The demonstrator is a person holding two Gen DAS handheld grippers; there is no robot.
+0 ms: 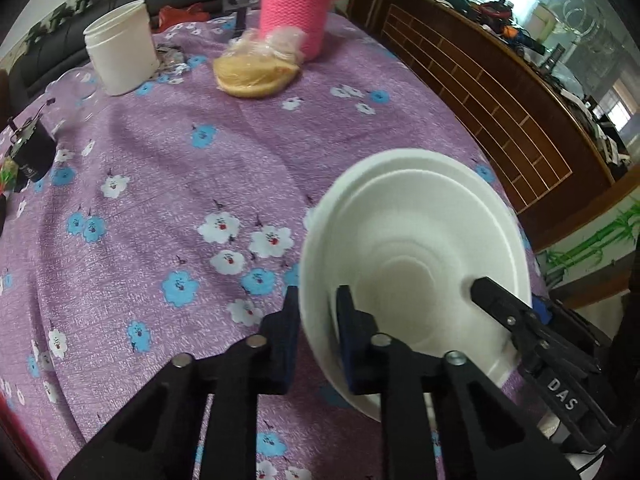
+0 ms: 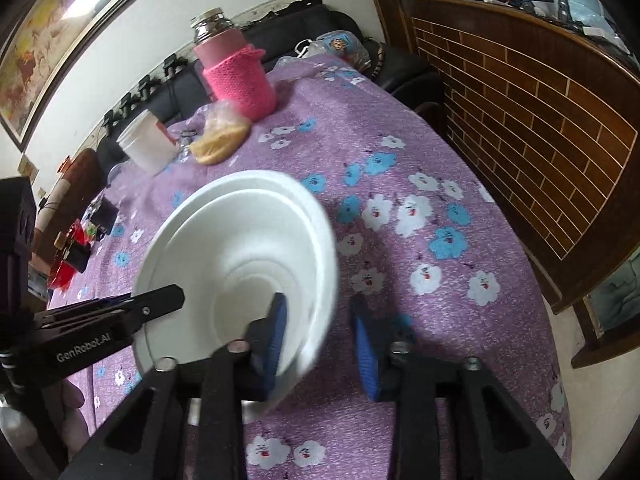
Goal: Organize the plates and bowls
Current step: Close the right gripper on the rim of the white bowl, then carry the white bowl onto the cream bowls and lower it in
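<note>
A white foam bowl (image 1: 416, 256) sits nested in another white bowl and is held tilted above the purple flowered tablecloth (image 1: 160, 184). My left gripper (image 1: 318, 312) has its jaws astride the bowl's left rim, one finger outside and one inside. My right gripper (image 2: 320, 332) straddles the bowl's (image 2: 240, 256) right rim, with a clear gap between its outer blue pad (image 2: 366, 360) and the rim. Each gripper's finger shows inside the bowl in the other view.
At the far end of the table stand a white plastic jar (image 1: 120, 48), a pink knit-covered flask (image 1: 296, 12) and a bagged flatbread (image 1: 256, 72). Dark small items (image 1: 28, 152) lie at the left edge. A wooden cabinet (image 1: 500, 92) runs along the right.
</note>
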